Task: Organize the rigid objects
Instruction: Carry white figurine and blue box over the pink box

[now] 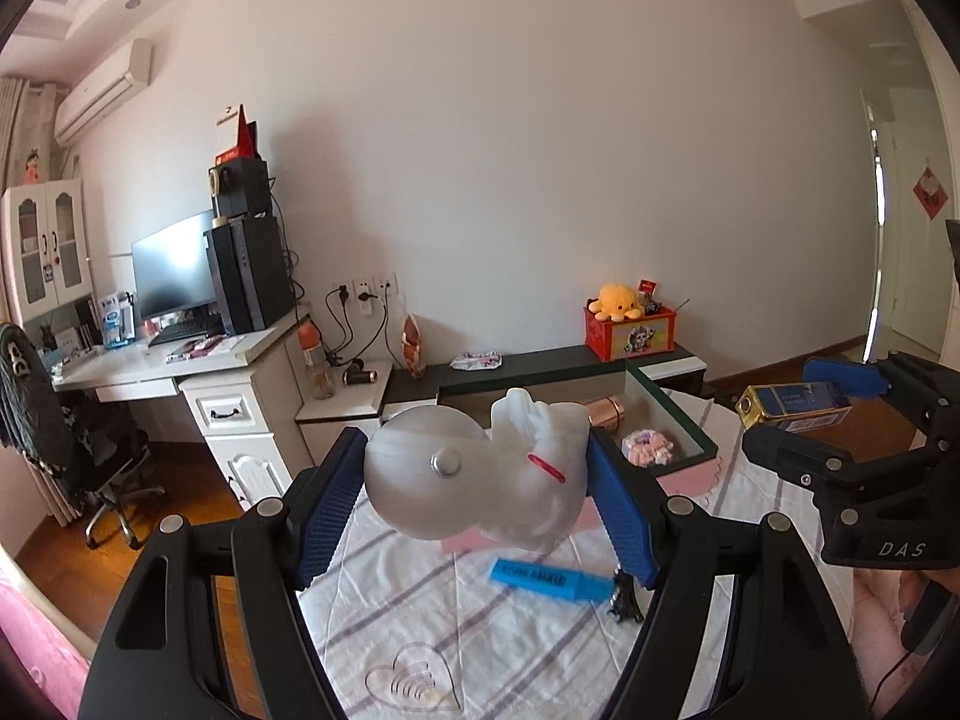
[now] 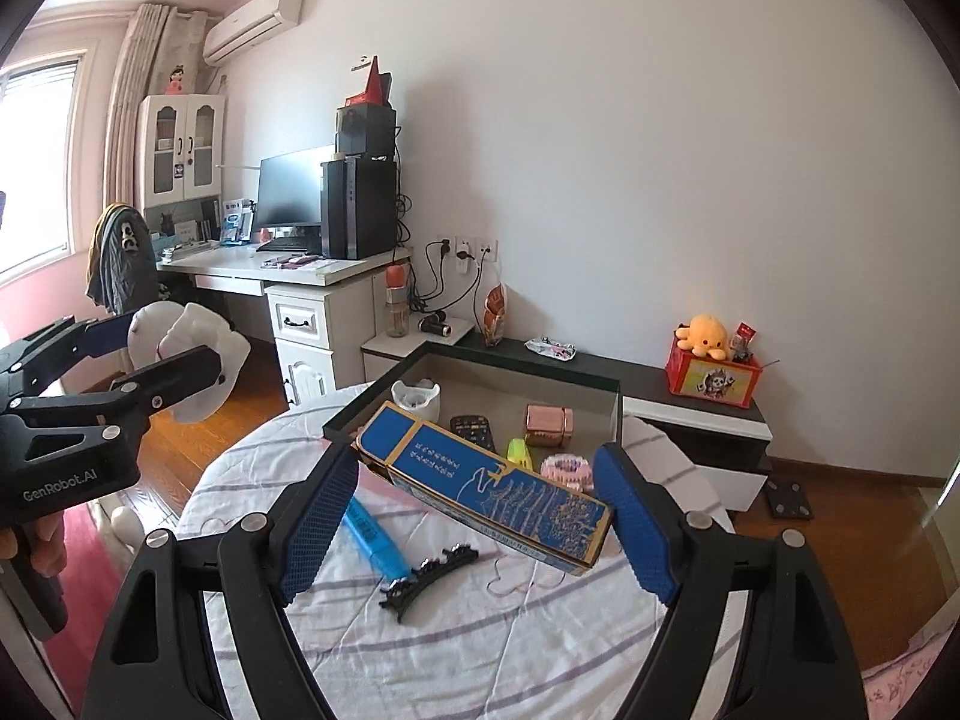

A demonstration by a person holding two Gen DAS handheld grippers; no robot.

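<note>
Left gripper (image 1: 474, 498) fingers pinch a white figurine (image 1: 528, 474), apparently with a round base, above the bed (image 1: 480, 630); right gripper (image 2: 480, 522) fingers clamp a blue box (image 2: 486, 489) near the tray (image 2: 480, 360)

White desk (image 2: 282, 267) with monitor (image 2: 291, 189), computer tower (image 2: 359, 207), wall air conditioner (image 2: 255, 24), office chair (image 1: 57, 420)

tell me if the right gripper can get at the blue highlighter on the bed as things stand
Probably not yet. The right gripper is shut on the blue and gold box, which spans its fingers. The blue highlighter lies uncovered on the bedsheet beneath, beside the black hair clip.
</note>
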